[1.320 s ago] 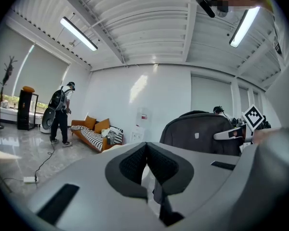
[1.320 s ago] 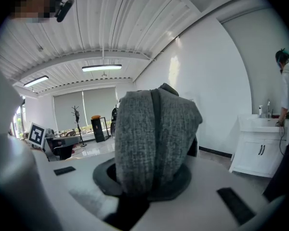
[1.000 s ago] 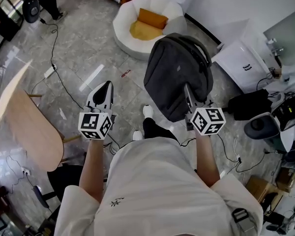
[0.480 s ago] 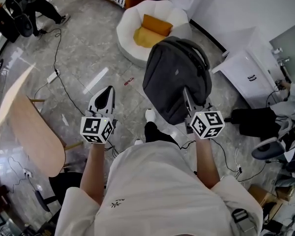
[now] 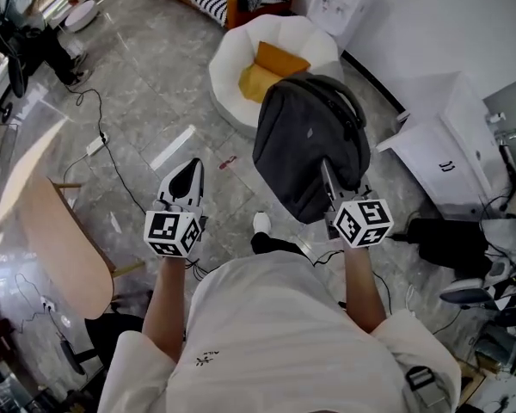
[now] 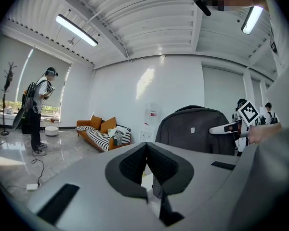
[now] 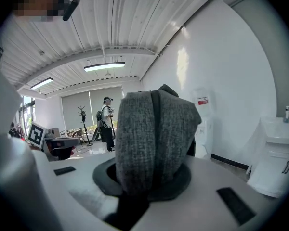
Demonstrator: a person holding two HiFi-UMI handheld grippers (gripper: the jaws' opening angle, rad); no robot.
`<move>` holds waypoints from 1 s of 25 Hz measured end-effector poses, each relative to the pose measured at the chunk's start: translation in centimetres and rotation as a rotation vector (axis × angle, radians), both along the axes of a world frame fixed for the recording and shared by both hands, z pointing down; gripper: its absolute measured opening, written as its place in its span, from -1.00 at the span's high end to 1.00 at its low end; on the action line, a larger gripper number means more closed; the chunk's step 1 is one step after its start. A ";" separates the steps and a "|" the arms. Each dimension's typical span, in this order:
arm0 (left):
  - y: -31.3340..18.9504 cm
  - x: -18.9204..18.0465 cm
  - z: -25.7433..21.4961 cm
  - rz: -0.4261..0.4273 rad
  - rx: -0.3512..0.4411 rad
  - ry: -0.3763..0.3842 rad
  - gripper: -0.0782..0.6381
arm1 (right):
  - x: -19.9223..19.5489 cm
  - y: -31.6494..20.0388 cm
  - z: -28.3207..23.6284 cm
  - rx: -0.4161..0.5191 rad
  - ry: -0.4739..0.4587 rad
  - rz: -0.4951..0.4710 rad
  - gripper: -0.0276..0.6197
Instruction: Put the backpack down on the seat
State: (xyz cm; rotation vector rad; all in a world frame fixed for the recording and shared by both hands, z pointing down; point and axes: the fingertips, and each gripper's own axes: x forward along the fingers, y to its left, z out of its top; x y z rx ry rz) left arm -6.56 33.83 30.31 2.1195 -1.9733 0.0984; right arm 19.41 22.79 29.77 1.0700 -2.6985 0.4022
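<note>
as the right gripper (image 5: 328,169) clamps it, the backpack (image 5: 303,132) fills its jaws.

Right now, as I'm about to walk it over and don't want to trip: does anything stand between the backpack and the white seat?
Nothing visible on the floor between the backpack, held in the right gripper, and the white seat. The seat itself already holds an orange cushion and a yellow cushion.
</note>
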 end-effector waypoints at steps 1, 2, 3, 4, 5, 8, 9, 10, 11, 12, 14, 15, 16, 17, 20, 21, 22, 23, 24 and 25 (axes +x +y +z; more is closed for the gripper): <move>-1.0 -0.1 -0.1 -0.005 0.000 -0.002 0.73 | -0.1 -1.0 0.0 0.001 0.001 -0.007 0.67; -2.0 -0.1 -0.1 -0.008 0.000 -0.004 0.73 | -0.3 -2.1 0.1 0.002 0.002 -0.014 0.67; -3.0 0.0 -0.1 -0.011 0.001 -0.005 0.73 | -0.4 -3.2 0.2 0.002 0.003 -0.020 0.67; -3.9 0.0 -0.2 -0.015 0.002 -0.006 0.73 | -0.5 -4.3 0.3 0.003 0.005 -0.026 0.67; -4.8 0.0 -0.1 -0.019 0.002 -0.005 0.73 | -0.6 -5.3 0.4 0.004 0.005 -0.031 0.67; -7.1 0.1 0.2 -0.030 -0.002 0.001 0.73 | -0.8 -7.9 0.8 0.007 0.007 -0.043 0.67; -7.7 0.1 0.3 -0.034 -0.004 0.004 0.73 | -0.8 -8.6 1.0 0.007 0.008 -0.046 0.67; -8.2 0.1 0.5 -0.038 -0.005 0.006 0.73 | -0.9 -9.3 1.3 0.005 0.010 -0.049 0.67; -8.7 0.0 0.7 -0.042 -0.007 0.009 0.73 | -0.9 -9.9 1.6 0.001 0.012 -0.051 0.67; -9.2 0.0 0.9 -0.046 -0.010 0.012 0.73 | -0.8 -10.4 1.9 -0.004 0.014 -0.052 0.67; -10.1 0.0 1.3 -0.049 -0.017 0.011 0.73 | -0.7 -11.4 2.2 -0.014 0.017 -0.052 0.67; -10.6 -0.1 1.3 -0.049 -0.019 0.008 0.73 | -0.7 -11.8 2.3 -0.016 0.018 -0.053 0.67; -11.2 -0.1 1.4 -0.049 -0.021 0.006 0.73 | -0.7 -12.3 2.2 -0.016 0.020 -0.053 0.67; -11.8 -0.1 1.5 -0.048 -0.023 0.006 0.73 | -0.6 -12.8 2.2 -0.016 0.021 -0.053 0.67; -12.8 0.3 1.9 -0.034 -0.032 0.013 0.73 | -0.4 -13.7 2.5 -0.023 0.022 -0.046 0.67; -13.1 0.4 2.0 -0.027 -0.035 0.012 0.73 | -0.3 -14.0 2.6 -0.026 0.021 -0.043 0.67; -13.4 0.4 2.0 -0.022 -0.036 0.012 0.73 | -0.3 -14.2 2.7 -0.028 0.021 -0.040 0.67; -13.7 0.4 2.1 -0.020 -0.037 0.013 0.73 | -0.3 -14.4 2.8 -0.030 0.022 -0.039 0.67; -14.0 0.4 2.1 -0.017 -0.037 0.016 0.73 | -0.3 -14.6 2.8 -0.032 0.025 -0.038 0.67; -14.4 0.5 2.1 -0.013 -0.036 0.019 0.73 | -0.3 -14.8 2.9 -0.033 0.029 -0.037 0.67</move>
